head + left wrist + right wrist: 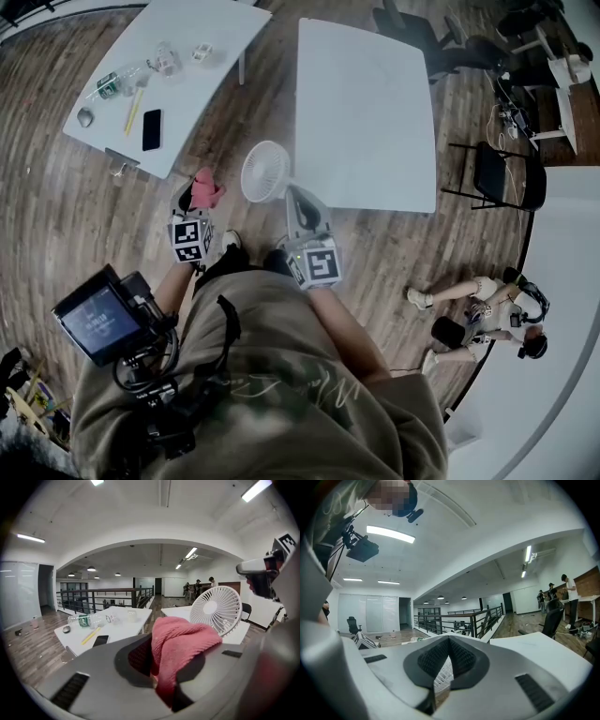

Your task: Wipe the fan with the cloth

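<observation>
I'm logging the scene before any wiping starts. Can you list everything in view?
fan: one, white, held over the floor between the tables' near corners
cloth: one, pink, just left of the fan
left table: one, white, upper left
right table: one, white, centre, bare
bottle: one, clear with a green label, lying on the left table
pencil: one, yellow, left table
phone: one, black, left table
mouse: one, grey, left table's edge
chair: one, black, right of the right table
seated person: one, on the floor at right
left gripper: grey, shut on the cloth
right gripper: grey, shut on the fan's rim
</observation>
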Tool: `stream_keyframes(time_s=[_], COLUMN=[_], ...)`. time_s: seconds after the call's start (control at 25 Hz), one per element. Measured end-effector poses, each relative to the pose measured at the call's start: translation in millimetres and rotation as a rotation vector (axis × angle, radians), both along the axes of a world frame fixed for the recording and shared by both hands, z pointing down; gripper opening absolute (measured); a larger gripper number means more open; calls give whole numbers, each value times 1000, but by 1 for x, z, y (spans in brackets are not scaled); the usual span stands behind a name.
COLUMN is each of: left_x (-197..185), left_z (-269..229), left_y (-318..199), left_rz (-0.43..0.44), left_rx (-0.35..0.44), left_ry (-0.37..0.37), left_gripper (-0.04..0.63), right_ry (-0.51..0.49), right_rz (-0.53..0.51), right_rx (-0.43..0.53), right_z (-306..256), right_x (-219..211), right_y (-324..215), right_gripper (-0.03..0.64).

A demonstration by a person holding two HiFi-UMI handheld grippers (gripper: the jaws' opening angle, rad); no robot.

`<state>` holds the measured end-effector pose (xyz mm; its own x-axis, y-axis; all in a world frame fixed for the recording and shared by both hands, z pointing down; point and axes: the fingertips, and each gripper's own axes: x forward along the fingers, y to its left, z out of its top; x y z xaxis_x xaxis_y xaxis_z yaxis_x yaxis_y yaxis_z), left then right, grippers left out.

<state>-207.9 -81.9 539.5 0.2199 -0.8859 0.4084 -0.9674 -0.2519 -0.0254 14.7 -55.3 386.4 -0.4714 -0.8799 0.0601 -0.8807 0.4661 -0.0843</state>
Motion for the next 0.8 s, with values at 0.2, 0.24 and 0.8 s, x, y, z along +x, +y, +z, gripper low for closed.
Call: stream_keyframes(time_s=[0.2, 0.24, 0.8], left_x=[15, 23, 116], left_z=[-37, -45, -97], left_y=[-7, -7, -2], left_rz=[53, 70, 245], left_rx=[86, 102, 142], left_ry=[-27, -22, 80], left_gripper=[60, 60, 60], right_ry=[-7, -9, -22], right_rz=[4, 5, 25], right_rx=[5, 3, 11], right_z=[-1, -1, -5], right_x=[-2, -1, 4], right_y=[1, 0, -1], right_gripper=[12, 12, 12])
